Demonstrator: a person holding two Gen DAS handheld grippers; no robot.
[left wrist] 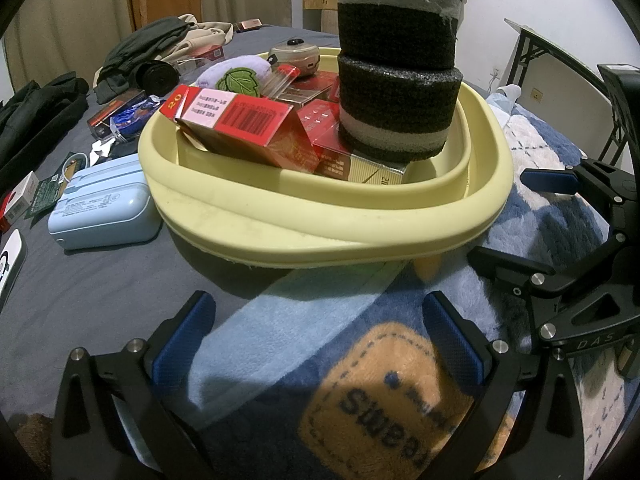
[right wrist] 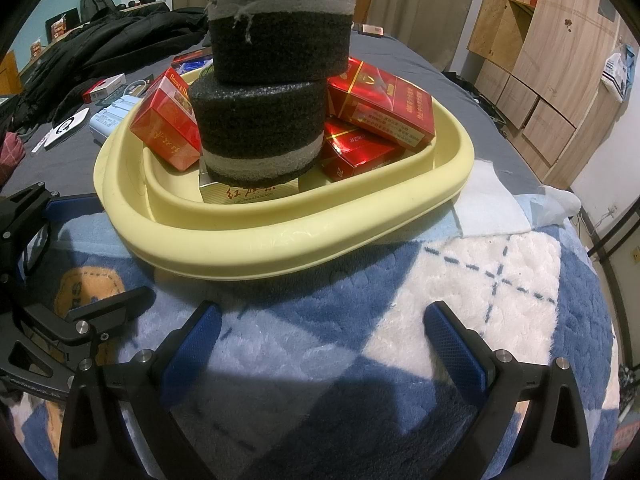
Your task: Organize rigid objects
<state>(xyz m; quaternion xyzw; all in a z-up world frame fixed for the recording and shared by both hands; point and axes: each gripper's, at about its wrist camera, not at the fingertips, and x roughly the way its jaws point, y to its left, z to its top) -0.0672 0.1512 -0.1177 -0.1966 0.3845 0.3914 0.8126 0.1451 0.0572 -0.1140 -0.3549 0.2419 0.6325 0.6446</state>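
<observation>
A pale yellow basin (left wrist: 320,224) (right wrist: 280,236) rests on a blue and white fleece blanket. Inside it lie several red cigarette cartons (left wrist: 240,128) (right wrist: 380,104) and a gold carton (right wrist: 248,194). Two black foam rolls with grey bands (left wrist: 396,68) (right wrist: 272,76) stand stacked on the gold carton, the upper one shifted sideways. A purple plush with a green leaf (left wrist: 236,78) and a small round device (left wrist: 298,54) sit at the basin's far side. My left gripper (left wrist: 316,344) is open and empty in front of the basin. My right gripper (right wrist: 320,344) is open and empty too.
A light blue case (left wrist: 104,212) lies left of the basin on the grey sheet. Beyond it are loose boxes (left wrist: 116,114), packets and dark clothes (left wrist: 40,108). The other gripper shows at the edge (left wrist: 560,264) (right wrist: 60,320). A wooden cabinet (right wrist: 540,72) stands at the right.
</observation>
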